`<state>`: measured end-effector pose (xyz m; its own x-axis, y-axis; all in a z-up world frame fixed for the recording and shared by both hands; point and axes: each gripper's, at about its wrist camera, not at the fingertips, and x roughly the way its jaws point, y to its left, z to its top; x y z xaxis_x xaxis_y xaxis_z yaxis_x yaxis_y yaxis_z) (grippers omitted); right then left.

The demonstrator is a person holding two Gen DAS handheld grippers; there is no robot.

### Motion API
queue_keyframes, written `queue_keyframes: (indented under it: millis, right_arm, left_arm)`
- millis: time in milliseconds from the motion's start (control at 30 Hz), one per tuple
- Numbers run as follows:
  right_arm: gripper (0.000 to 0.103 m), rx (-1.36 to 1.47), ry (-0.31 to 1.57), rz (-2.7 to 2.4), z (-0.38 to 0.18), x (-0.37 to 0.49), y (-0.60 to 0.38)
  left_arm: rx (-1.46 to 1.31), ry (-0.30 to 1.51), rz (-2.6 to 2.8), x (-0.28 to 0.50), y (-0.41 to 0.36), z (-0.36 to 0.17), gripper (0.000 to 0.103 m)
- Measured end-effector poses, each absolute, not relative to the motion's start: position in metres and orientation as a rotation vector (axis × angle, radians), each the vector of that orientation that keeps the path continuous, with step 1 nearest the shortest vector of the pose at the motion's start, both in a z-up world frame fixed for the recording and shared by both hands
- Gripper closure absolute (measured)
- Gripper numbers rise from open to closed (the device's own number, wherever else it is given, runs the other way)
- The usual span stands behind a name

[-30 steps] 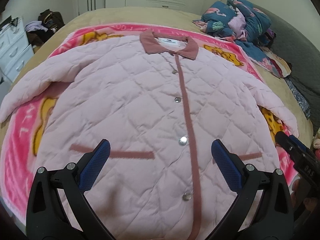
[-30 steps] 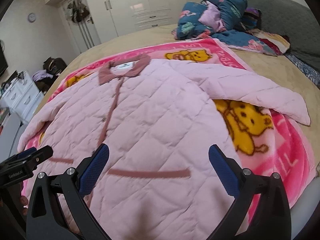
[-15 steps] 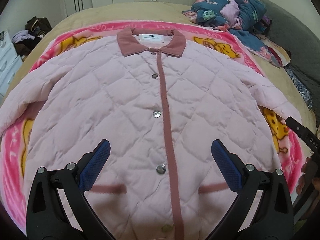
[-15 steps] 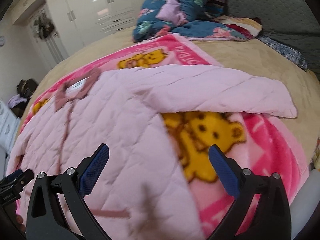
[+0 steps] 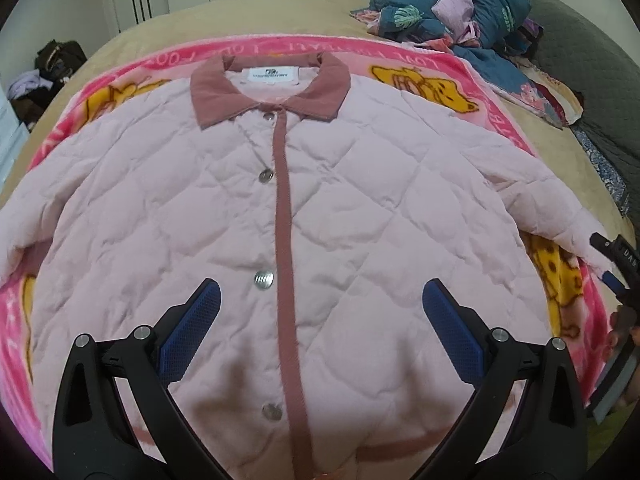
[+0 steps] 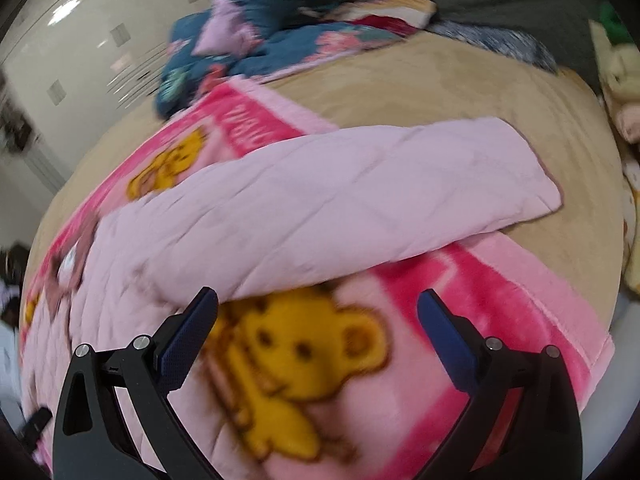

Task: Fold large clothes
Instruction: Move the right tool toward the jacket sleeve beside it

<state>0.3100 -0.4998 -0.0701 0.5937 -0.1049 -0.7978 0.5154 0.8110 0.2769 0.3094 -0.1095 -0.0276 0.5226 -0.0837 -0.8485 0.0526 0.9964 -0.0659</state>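
Note:
A pale pink quilted jacket point(image 5: 360, 216) with a dusty-rose collar and button placket lies flat, front up, on a pink bear-print blanket point(image 5: 436, 68). My left gripper point(image 5: 320, 316) hovers open over the jacket's lower front, nothing between its blue pads. In the right wrist view the jacket's right sleeve point(image 6: 360, 200) stretches out across the blanket point(image 6: 500, 280) toward the bed's edge. My right gripper point(image 6: 318, 324) is open above the bear print just below that sleeve, holding nothing. The right gripper point(image 5: 616, 268) also shows at the right edge of the left wrist view.
A heap of blue floral bedding and clothes point(image 5: 456, 12) lies at the far right of the tan bed point(image 5: 240, 12). White wardrobes point(image 6: 80, 40) stand behind. A grey cover point(image 5: 580, 80) runs along the right side. Bags point(image 5: 56, 60) sit on the floor at the left.
My left gripper has moved forward up the jacket toward its middle. My right gripper has swung right, away from the jacket's body, and now faces the right sleeve and bear print.

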Motion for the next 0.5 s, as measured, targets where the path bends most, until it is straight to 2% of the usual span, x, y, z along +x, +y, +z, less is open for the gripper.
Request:
queue_keyframes:
  millis: [333, 500]
  right_arm:
    - [0.004, 0.744, 0.882, -0.523, -0.104, 0.326, -0.575]
    - [0.004, 0.904, 0.801, -0.573, -0.123, 0.325, -0.619]
  left_arm:
    - [-0.025, 1.045, -0.103, 0.349, -0.134, -0.036, 0.008]
    - [-0.020, 1.048, -0.099, 0.360, -0.142, -0.036, 0.008]
